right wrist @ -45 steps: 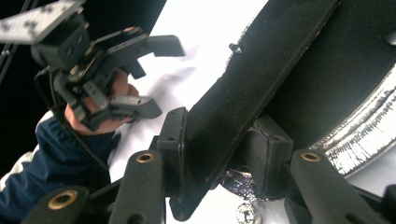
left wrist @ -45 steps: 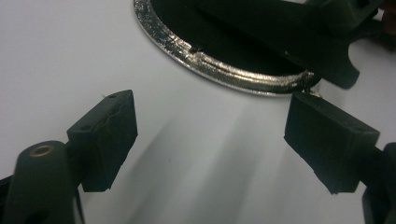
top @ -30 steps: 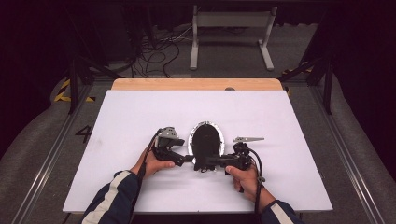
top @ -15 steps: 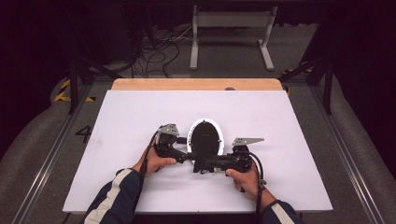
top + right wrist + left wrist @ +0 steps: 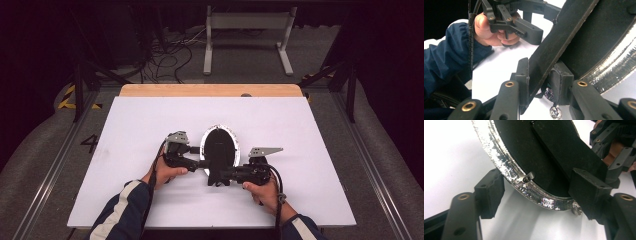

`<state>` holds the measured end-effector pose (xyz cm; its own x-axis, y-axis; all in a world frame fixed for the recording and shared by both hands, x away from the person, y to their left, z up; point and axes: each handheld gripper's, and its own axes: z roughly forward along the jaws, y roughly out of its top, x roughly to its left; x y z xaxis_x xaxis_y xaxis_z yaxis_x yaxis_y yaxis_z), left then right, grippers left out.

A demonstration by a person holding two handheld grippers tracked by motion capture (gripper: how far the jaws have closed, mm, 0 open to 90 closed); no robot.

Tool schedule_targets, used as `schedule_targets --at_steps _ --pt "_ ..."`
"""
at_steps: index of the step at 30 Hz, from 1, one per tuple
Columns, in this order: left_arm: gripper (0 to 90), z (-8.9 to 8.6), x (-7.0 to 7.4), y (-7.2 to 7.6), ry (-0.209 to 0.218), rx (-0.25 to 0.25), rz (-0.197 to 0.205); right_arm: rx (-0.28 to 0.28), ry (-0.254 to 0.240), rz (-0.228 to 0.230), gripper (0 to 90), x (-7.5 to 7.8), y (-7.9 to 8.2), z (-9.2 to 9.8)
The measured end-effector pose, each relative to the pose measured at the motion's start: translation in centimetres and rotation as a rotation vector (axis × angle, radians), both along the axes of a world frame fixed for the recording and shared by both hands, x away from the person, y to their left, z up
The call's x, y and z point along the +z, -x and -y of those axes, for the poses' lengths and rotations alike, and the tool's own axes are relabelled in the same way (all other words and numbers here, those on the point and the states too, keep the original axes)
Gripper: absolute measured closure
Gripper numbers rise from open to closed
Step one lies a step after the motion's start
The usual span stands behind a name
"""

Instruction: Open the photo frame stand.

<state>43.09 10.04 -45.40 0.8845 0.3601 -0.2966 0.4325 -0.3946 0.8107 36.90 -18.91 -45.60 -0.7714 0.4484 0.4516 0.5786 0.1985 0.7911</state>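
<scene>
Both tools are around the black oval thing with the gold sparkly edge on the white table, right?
Not quite: the edge is silver, not gold, as the left gripper view shows. The left tool and right tool are both at the black oval thing on the white table.

The high view looked forward and down from the near side over the white rectangular table (image 5: 150, 200). Both gripper views sat close, sharing the black oval silver-rimmed mirror (image 5: 529, 152).
</scene>
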Motion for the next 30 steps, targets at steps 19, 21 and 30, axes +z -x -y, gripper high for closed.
schedule_targets --at_steps 19,21,30 --pt "59.4 -0.7 0.8 0.6 0.112 -0.047 0.046 -0.057 0.060 0.042 75.6 0.0 0.2 0.3" --pt "61.6 -0.6 0.8 0.7 0.099 -0.042 0.053 -0.062 0.060 0.039 75.5 -0.1 0.2 0.3" --pt "61.7 0.4 1.1 1.5 0.023 -0.010 0.128 -0.075 0.069 0.046 75.1 -0.1 0.2 0.2"
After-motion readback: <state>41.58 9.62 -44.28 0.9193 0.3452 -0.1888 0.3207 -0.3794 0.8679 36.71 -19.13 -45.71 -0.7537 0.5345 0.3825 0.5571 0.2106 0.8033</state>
